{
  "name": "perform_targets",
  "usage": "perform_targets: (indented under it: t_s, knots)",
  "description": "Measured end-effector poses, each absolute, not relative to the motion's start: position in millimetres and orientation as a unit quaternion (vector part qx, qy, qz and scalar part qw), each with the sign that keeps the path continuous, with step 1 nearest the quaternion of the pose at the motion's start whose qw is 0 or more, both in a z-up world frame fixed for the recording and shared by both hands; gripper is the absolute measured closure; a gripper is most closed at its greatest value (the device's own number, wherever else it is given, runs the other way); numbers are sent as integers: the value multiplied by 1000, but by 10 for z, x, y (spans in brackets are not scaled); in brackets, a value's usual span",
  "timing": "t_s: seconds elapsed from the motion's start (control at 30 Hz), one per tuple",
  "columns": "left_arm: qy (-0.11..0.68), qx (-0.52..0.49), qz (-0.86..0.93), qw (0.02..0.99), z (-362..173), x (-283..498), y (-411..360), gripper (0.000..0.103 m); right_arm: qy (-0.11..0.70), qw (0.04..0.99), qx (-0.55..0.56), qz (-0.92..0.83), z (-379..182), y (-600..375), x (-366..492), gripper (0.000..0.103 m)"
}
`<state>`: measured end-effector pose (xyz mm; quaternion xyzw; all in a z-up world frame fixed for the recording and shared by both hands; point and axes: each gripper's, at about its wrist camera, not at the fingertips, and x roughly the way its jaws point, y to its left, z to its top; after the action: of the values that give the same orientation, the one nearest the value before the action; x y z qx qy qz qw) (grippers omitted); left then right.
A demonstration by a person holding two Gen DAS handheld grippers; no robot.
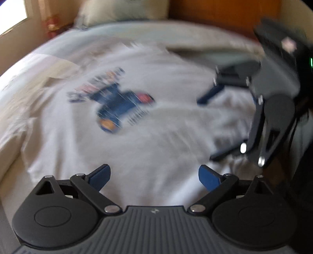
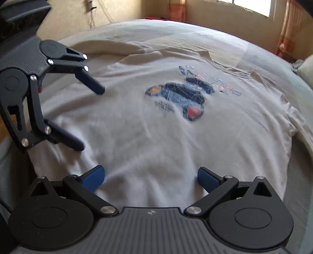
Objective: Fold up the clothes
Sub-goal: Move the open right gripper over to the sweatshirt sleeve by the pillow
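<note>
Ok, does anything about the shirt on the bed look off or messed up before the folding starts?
Nothing is damaged or spilled. The white T-shirt lies print-up on the bed, mostly flat, but rumpled: creases near the hem and one sleeve bunched up. Both the left gripper and the right gripper are open above it.

We saw a bed (image 2: 254, 45) covered by a pale sheet, and at its head in the left wrist view a cream pillow (image 1: 125, 9) lay against a wooden headboard (image 1: 225, 13). Beside the pillow's left corner we made out a small red object (image 1: 51, 24), too blurred to name, with a bright window (image 1: 11, 11) just to its left. In the right wrist view we noted a second bright window (image 2: 252, 5) past the bed's far side, an orange patterned curtain (image 2: 289, 29) hanging at its right, and a beige wall (image 2: 117, 11) with thin cords dangling down it.
</note>
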<state>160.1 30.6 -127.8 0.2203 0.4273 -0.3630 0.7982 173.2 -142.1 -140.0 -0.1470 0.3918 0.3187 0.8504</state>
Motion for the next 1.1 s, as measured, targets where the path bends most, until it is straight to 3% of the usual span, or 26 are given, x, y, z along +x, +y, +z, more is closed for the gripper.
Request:
perform_targets:
  t_s: [0.2,0.4,0.67,0.9,1.1]
  knots:
    - [462,169,-357,794,-1255,1563,634,6,414,848,-123,307,-1342,-1922,1504,0]
    - [434,141,-294,840,-1043,2092,731,6,390,877,-55,275,-1191,-1945,1857,0]
    - [438,26,-217,872,-1360,2833,891,6,394,895,-42,206,-1332,-1917,2327,0]
    - [440,28,-123,889,-1337,2962,1229,7,396,901,-41,173,-1460,-2141,2408,0]
    - [415,1,-174,893,-1165,3005,1051,7,355,918,-5,175,-1219,-2189,2644,0]
